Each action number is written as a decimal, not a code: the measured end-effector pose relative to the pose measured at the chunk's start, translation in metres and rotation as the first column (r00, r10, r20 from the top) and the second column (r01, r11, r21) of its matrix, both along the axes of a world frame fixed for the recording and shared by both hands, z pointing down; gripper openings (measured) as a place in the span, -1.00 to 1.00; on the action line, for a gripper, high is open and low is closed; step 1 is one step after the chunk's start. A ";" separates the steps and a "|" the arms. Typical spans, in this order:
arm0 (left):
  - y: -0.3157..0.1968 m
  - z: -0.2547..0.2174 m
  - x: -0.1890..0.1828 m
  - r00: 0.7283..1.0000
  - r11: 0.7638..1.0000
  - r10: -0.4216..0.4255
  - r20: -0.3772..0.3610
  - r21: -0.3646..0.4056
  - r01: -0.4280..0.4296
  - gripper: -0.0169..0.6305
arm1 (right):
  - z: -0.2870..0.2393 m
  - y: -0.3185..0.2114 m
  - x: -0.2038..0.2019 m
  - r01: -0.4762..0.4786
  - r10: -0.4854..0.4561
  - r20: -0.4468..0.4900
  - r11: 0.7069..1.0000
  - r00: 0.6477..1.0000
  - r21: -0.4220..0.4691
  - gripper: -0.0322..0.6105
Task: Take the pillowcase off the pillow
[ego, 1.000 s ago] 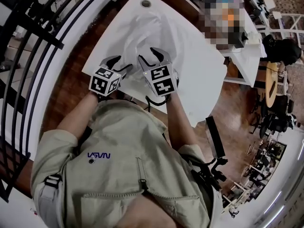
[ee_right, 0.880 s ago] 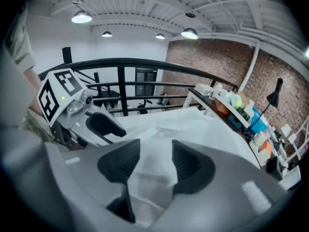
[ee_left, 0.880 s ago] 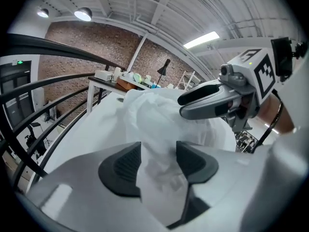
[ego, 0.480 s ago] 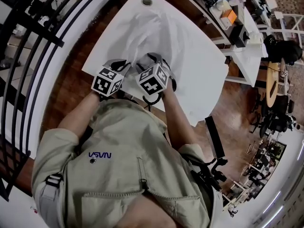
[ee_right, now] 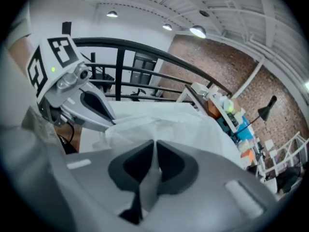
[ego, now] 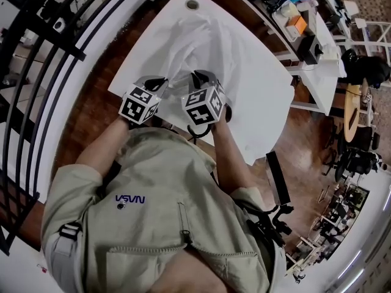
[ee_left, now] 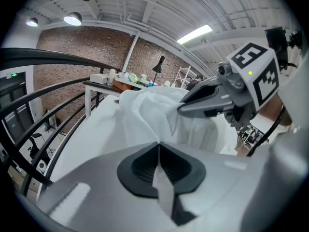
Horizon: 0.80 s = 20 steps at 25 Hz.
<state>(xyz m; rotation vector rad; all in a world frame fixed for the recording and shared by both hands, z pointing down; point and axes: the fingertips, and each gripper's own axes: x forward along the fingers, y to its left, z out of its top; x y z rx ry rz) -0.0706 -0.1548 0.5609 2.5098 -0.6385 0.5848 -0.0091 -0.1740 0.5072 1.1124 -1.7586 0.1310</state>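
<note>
A pillow in a crumpled white pillowcase [ego: 197, 40] lies on the white table [ego: 259, 93]. My left gripper [ego: 160, 82] and right gripper [ego: 201, 76] sit side by side at its near end. Both have just been closing, and each is now shut on a fold of the pillowcase. In the left gripper view my left gripper [ee_left: 158, 146] pinches white cloth [ee_left: 154, 111], with the right gripper [ee_left: 183, 107] just beyond. In the right gripper view my right gripper [ee_right: 154, 149] clamps the cloth [ee_right: 169, 123], and the left gripper [ee_right: 110, 122] bites the same edge. The pillow itself is hidden inside.
A black railing [ego: 52, 72] curves along the left over a wooden floor [ego: 91, 112]. A round grommet [ego: 192, 5] sits at the table's far corner. Cluttered desks [ego: 299, 23] stand at the upper right. The person's torso fills the near side.
Both grippers stood open at the pillowcase's near end; now both are shut on its cloth. The right gripper dipped lower toward the fabric, and the left stayed put.
</note>
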 end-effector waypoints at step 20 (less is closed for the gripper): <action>-0.023 0.002 0.001 0.999 0.999 -0.013 0.047 0.047 0.010 -0.92 | -0.115 -0.013 0.074 -0.320 0.218 0.378 0.918 0.900 0.232 -0.86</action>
